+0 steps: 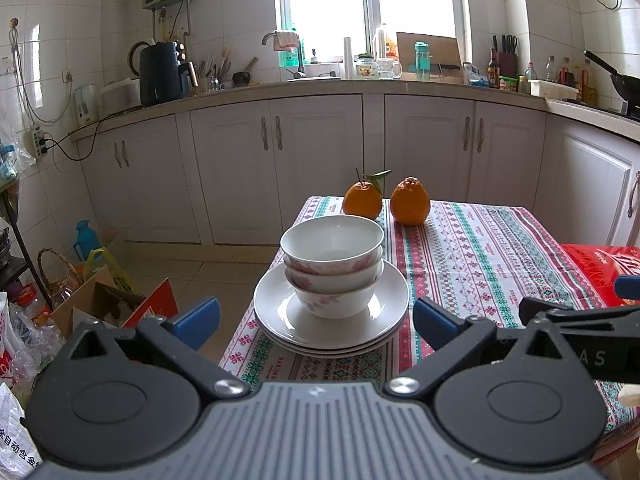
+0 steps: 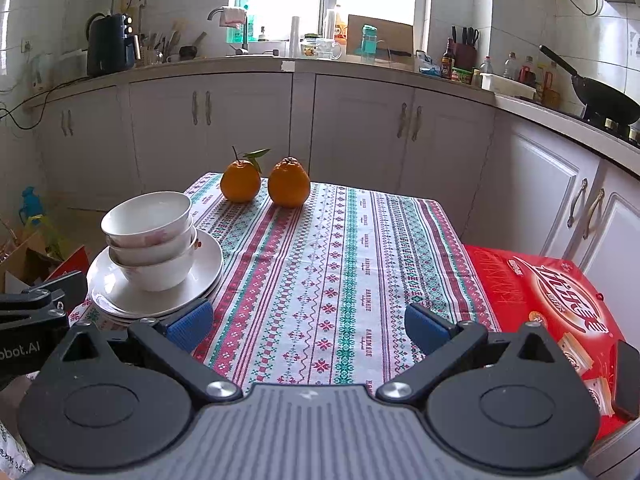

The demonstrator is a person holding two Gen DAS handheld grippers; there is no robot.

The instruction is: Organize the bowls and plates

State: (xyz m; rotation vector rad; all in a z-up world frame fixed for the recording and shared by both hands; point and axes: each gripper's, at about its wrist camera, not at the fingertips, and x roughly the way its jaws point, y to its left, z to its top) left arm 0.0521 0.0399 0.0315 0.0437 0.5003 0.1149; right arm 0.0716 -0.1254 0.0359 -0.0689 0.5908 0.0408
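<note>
Three white bowls with pink flowers (image 1: 332,264) are nested in a stack on a pile of white plates (image 1: 276,312) near the table's left edge. My left gripper (image 1: 316,320) is open and empty, its jaws wide apart just in front of the plates. The stack of bowls also shows in the right wrist view (image 2: 150,236) on the plates (image 2: 204,272), at the left. My right gripper (image 2: 308,326) is open and empty over the patterned tablecloth (image 2: 340,260), to the right of the stack.
Two oranges (image 1: 362,200) (image 1: 410,201) sit at the table's far edge. A red box (image 2: 552,300) lies on the table's right side. Kitchen cabinets and a counter stand behind. Cardboard boxes and bags crowd the floor at the left (image 1: 100,300).
</note>
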